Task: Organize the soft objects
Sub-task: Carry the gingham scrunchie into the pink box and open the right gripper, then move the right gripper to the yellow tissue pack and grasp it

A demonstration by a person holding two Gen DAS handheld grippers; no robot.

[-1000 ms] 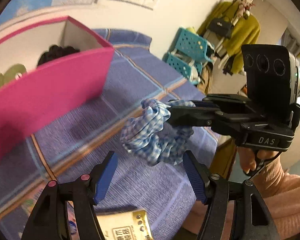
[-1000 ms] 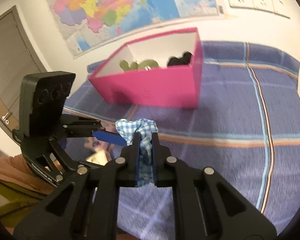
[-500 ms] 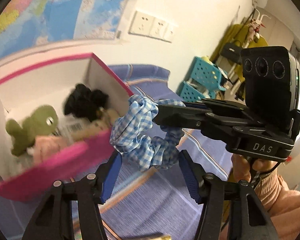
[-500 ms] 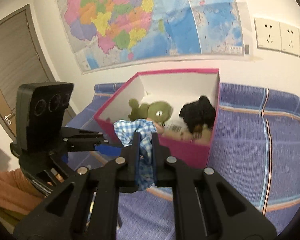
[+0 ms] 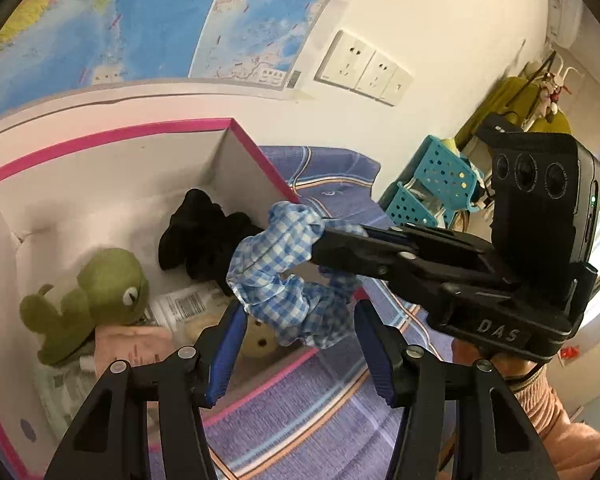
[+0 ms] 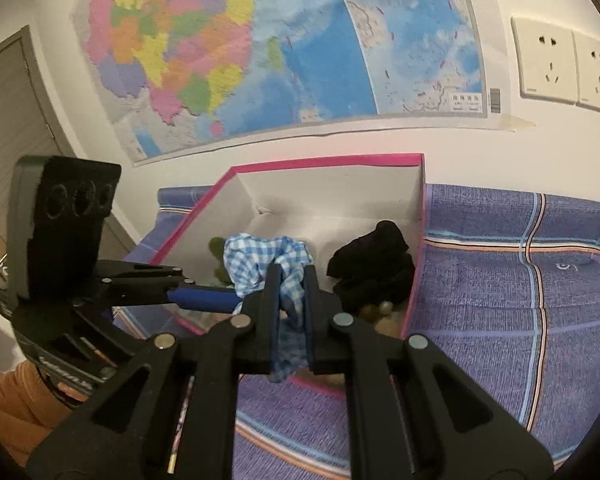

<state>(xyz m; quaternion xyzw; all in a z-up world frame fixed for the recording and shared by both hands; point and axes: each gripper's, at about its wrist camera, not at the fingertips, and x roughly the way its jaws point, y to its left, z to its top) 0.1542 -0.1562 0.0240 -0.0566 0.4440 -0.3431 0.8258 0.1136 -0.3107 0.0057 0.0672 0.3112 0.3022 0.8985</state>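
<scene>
My right gripper [image 6: 291,280] is shut on a blue-and-white checked scrunchie [image 6: 260,260] and holds it in the air over the near rim of a pink box [image 6: 328,160]. In the left wrist view the scrunchie [image 5: 284,276] hangs from the right gripper [image 5: 320,236], just beyond my open, empty left gripper [image 5: 300,344]. The box [image 5: 100,138] holds a green plush frog [image 5: 96,292], a black soft item [image 5: 204,236], a pink item [image 5: 132,348] and a beige plush [image 5: 256,340].
The box stands on a purple plaid bedcover [image 6: 520,300] against a white wall with a map [image 6: 260,40] and sockets [image 6: 548,64]. Teal baskets [image 5: 432,188] and hanging clothes [image 5: 520,100] are at the right.
Both grippers have risen and moved toward the box. The scrunchie went from over the bedcover to over the box's near rim. The box's inside has come into view.
</scene>
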